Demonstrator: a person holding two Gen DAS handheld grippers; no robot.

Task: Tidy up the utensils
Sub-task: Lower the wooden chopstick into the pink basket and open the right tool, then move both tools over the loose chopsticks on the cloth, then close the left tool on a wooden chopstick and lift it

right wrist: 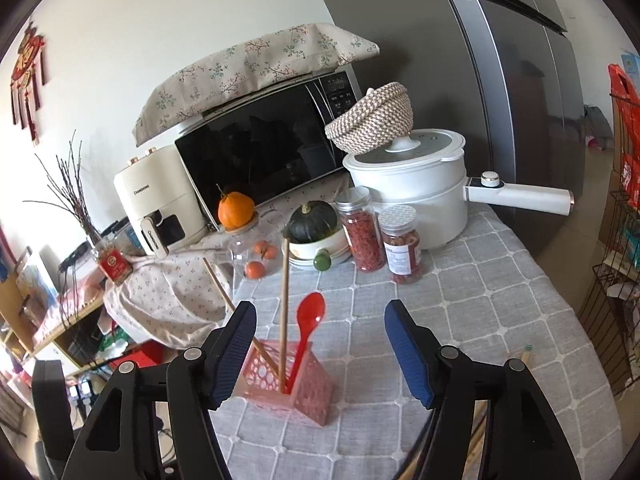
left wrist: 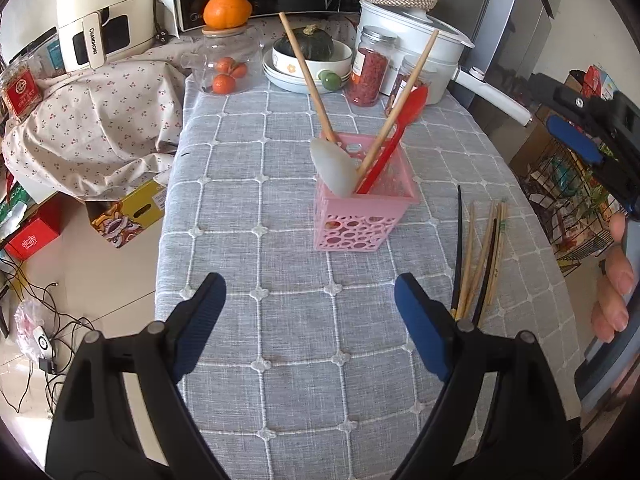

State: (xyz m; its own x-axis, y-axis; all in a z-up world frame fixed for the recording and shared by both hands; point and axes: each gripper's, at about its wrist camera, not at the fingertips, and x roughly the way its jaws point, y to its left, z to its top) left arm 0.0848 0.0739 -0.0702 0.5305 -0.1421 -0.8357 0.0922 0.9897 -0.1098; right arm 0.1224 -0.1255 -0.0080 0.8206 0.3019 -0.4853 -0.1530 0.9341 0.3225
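Note:
A pink perforated utensil basket (left wrist: 362, 204) stands on the grey checked tablecloth (left wrist: 256, 208). It holds a red spoon (left wrist: 394, 136), a white-headed spatula (left wrist: 334, 166) with a wooden handle and a second wooden handle (left wrist: 400, 102). Several chopsticks (left wrist: 478, 256), wooden and black, lie loose on the cloth right of the basket. My left gripper (left wrist: 310, 292) is open and empty, low over the cloth in front of the basket. My right gripper (right wrist: 320, 322) is open and empty, above the basket (right wrist: 292, 384); it also shows at the right edge of the left wrist view (left wrist: 576, 136).
At the table's back stand a glass jar with tangerines (left wrist: 224, 62), stacked bowls with a dark squash (left wrist: 308, 56), two red-filled jars (left wrist: 368, 66), a white electric pot (left wrist: 420, 44) and a microwave (right wrist: 260, 148). A wire rack (left wrist: 568, 192) stands right of the table.

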